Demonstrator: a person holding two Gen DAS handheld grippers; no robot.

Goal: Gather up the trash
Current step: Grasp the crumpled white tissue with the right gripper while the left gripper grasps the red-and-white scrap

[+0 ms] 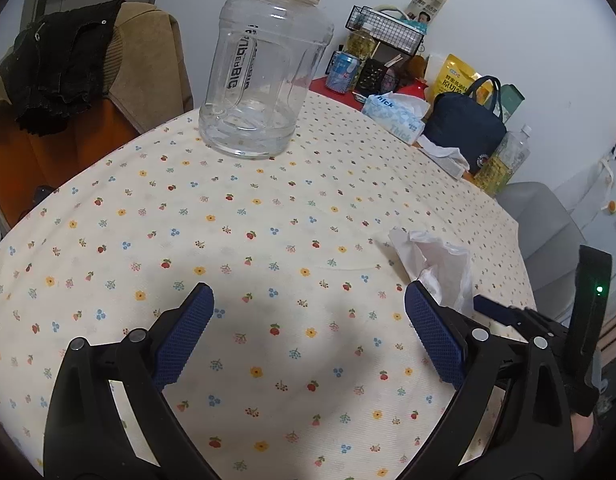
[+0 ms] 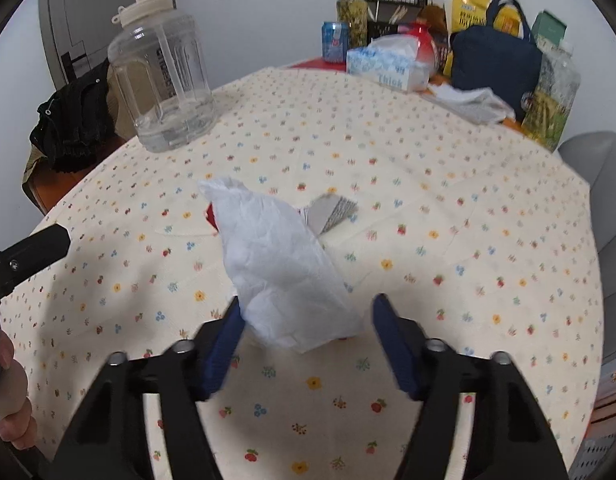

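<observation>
A crumpled white tissue (image 2: 276, 268) lies on the flowered tablecloth (image 2: 448, 208), with a red scrap (image 2: 210, 216) and a grey wrapper (image 2: 334, 212) just behind it. My right gripper (image 2: 306, 312) is open, its blue pads on either side of the tissue's near end; the left pad looks close to or touching it. In the left wrist view the same tissue (image 1: 436, 268) lies to the right, just beyond the right pad. My left gripper (image 1: 308, 300) is open and empty over bare cloth (image 1: 268, 220). The right gripper's finger (image 1: 496, 310) shows at the right of that view.
A large clear water jug (image 1: 264, 68) stands at the far left of the table. A tissue box (image 1: 396, 116), a dark blue bag (image 1: 468, 128), bottles, a can (image 1: 342, 72) and snack packs crowd the back right. A chair with clothes (image 1: 68, 76) stands at the left, a grey chair (image 1: 548, 232) at the right.
</observation>
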